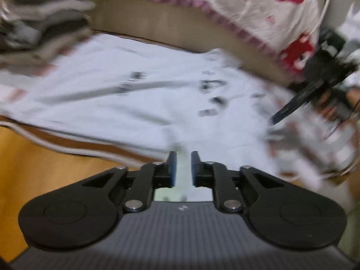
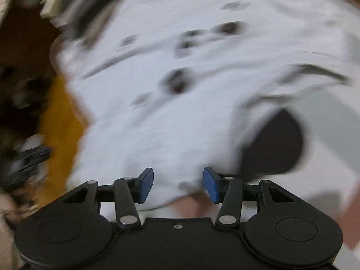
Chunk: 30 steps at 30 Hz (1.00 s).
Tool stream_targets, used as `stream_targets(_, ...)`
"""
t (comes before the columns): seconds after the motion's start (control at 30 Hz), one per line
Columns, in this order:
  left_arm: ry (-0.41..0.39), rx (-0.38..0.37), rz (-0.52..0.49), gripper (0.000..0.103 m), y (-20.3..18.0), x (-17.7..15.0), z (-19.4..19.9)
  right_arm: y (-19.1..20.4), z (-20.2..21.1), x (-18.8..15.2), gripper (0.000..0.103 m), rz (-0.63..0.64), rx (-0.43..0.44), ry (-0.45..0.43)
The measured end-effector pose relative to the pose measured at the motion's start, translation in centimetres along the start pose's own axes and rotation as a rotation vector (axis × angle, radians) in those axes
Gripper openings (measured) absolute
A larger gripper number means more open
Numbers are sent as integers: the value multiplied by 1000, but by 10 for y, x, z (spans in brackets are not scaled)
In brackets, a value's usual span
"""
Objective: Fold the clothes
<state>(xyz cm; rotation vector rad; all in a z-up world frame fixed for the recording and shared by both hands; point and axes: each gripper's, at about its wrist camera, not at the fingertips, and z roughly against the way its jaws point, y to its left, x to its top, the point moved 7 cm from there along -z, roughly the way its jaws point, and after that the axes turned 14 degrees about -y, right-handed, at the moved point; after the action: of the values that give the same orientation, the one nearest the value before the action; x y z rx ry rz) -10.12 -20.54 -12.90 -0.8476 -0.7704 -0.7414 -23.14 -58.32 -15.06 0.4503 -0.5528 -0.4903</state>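
Motion blur is heavy in both views, so take details loosely. From the left wrist, the left tool [image 1: 182, 168] has its blue-padded fingers [image 1: 172, 171] a narrow gap apart, with pale cloth showing in that gap, but the pads don't look pressed on it. The white shirt [image 1: 126, 103], with small dark prints, lies spread flat on the wooden counter [image 1: 27, 162]. A stack of folded clothes [image 1: 38, 20] sits at the far left, and a cream cloth with red prints [image 1: 252, 6] hangs across the top. The right tool [image 1: 315, 85] shows at the right edge, gripped by a hand [image 1: 333, 103]. From the right wrist, the right tool [image 2: 178, 183] has its pads clearly wide apart, hovering over the shirt's [image 2: 180, 90] near edge with nothing pinched. A dark opening [image 2: 272, 144] in the fabric shows at the right; I can't tell if it's collar or sleeve.
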Motion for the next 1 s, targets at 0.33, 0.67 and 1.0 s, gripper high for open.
stream_targets(0.33, 184, -244, -47, 57, -82, -46, -50, -35, -7, -17, 62, -191, -48, -220)
stream_targets(0.67, 269, -204, 33, 3, -68, -61, -59, -3, -29, 3, 14, 95, -12, -225)
stream_targets(1.0, 312, -268, 113, 3, -88, -46, -40, 2, 1, -5, 10, 375, -80, 7)
